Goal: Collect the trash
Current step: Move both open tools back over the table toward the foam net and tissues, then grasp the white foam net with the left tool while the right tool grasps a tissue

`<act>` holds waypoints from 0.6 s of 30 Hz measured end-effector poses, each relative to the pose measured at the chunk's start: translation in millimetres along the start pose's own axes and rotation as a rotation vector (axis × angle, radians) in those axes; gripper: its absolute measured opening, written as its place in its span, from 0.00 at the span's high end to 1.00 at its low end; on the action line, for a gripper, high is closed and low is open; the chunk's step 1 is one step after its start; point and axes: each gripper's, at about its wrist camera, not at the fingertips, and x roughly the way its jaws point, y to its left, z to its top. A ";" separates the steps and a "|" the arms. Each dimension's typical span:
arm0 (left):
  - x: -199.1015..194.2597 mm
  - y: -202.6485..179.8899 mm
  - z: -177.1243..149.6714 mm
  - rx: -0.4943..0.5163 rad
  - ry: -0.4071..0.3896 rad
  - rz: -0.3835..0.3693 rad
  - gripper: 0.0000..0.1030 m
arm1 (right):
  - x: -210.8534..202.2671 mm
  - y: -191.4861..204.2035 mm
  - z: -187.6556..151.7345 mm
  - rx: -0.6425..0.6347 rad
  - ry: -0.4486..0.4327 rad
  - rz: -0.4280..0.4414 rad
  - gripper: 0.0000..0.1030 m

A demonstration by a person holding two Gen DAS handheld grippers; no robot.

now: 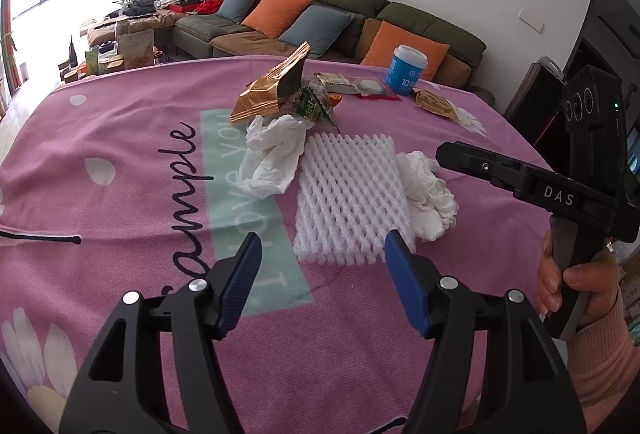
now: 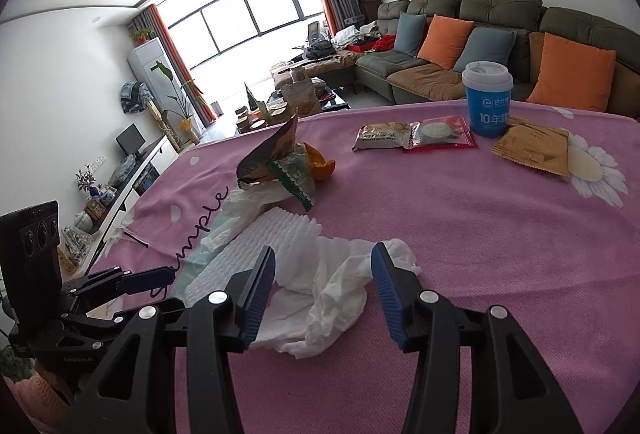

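Trash lies on a pink tablecloth (image 1: 120,138). A white foam net (image 1: 352,194) lies flat between two crumpled white tissues (image 1: 272,158) (image 1: 430,194). Behind them stand a gold wrapper (image 1: 272,86) and a green wrapper (image 1: 312,108) by an orange peel (image 2: 320,164). My left gripper (image 1: 322,266) is open and empty, hovering just short of the net's near edge. My right gripper (image 2: 324,282) is open and empty, its jaws on either side of the near tissue (image 2: 328,298). The net also shows in the right wrist view (image 2: 280,234).
At the far side stand a blue cup with a white lid (image 2: 487,100), a snack packet (image 2: 382,136), a red-edged packet (image 2: 438,132) and a brown wrapper (image 2: 534,150). A green sofa with orange and blue cushions (image 1: 340,22) lies beyond the table.
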 end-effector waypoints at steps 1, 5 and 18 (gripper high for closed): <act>4.9 1.2 2.9 -0.003 0.012 0.002 0.37 | 1.4 -2.2 -1.3 0.001 0.007 -0.002 0.54; 22.2 0.5 6.0 -0.014 0.064 0.002 0.40 | 12.2 -5.3 -5.2 0.008 0.045 -0.013 0.53; 32.6 -7.0 6.3 0.001 0.082 -0.031 0.85 | 28.5 -1.4 -10.3 -0.011 0.129 -0.013 0.78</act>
